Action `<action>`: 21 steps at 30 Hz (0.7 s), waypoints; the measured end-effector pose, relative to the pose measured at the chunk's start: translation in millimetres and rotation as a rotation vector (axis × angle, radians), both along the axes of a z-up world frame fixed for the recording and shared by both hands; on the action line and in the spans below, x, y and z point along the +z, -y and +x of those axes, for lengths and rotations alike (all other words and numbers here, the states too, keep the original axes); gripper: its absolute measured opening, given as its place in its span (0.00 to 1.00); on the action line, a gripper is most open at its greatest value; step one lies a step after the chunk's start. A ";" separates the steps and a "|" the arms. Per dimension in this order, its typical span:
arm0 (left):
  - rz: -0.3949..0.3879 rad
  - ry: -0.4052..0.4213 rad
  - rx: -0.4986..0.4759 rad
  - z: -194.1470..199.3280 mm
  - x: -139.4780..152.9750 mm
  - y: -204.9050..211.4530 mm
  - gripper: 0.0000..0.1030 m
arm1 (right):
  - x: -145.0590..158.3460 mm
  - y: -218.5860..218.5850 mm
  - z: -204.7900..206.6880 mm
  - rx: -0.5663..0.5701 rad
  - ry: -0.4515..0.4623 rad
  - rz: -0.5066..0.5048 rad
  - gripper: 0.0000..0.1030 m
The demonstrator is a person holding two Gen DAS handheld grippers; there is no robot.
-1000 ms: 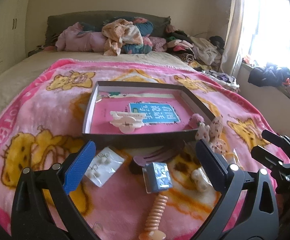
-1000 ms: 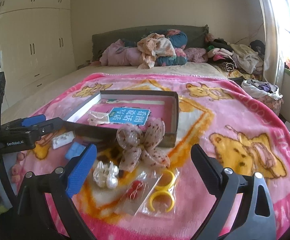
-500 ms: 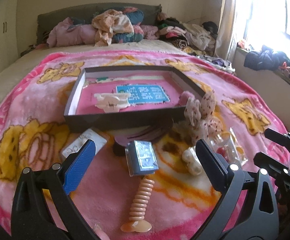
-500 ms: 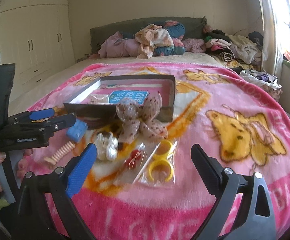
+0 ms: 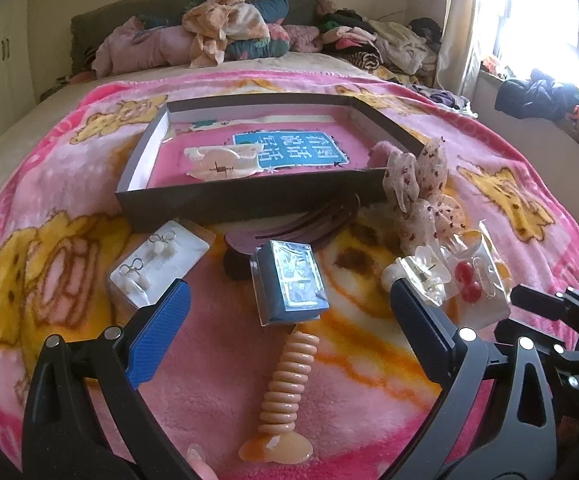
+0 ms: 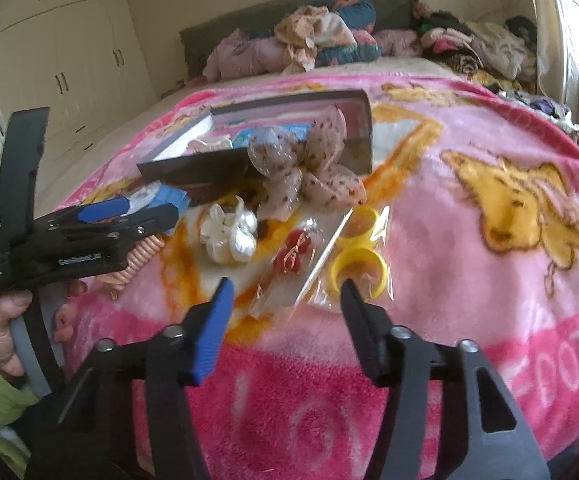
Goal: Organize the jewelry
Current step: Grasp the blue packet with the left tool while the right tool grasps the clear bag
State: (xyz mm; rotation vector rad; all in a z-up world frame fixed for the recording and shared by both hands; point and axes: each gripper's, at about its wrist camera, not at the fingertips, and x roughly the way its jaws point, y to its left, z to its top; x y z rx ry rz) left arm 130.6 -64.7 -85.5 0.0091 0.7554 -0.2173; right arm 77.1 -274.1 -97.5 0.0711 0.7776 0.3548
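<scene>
A dark shallow box (image 5: 249, 196) (image 6: 353, 160) lies on the pink blanket with a cream hair claw (image 5: 221, 162) inside. My left gripper (image 5: 287, 300) is open over a small blue box (image 5: 289, 282) and a peach spiral hair tie (image 5: 287, 380). An earring card (image 5: 157, 258) lies to its left. My right gripper (image 6: 287, 296) is open just short of a clear bag with red beads (image 6: 293, 256) and yellow rings (image 6: 359, 258). A white pearl clip (image 6: 229, 234) and a spotted bow (image 6: 309, 172) lie beyond.
The pink blanket (image 6: 489, 300) covers a bed. Piled clothes (image 5: 229, 32) lie at the headboard. Cupboards (image 6: 69, 68) stand at the left, a window (image 5: 561, 20) at the right. A dark headband (image 5: 301, 228) lies against the box front.
Both grippers have moved forward and lower towards the items on the blanket. The right gripper's jaws have narrowed. The left gripper now shows closer in the right wrist view.
</scene>
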 end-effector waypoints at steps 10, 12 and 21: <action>-0.018 -0.034 0.005 7.7 -6.4 -1.0 0.75 | -10.3 -7.3 18.8 -0.014 -0.054 0.015 0.20; -0.021 -0.039 0.004 8.2 -7.4 -0.5 0.72 | -11.8 -9.6 22.4 -0.016 -0.057 0.015 0.18; -0.005 -0.084 0.017 18.6 -17.4 1.4 0.50 | -9.3 -2.5 21.4 -0.036 -0.029 0.043 0.13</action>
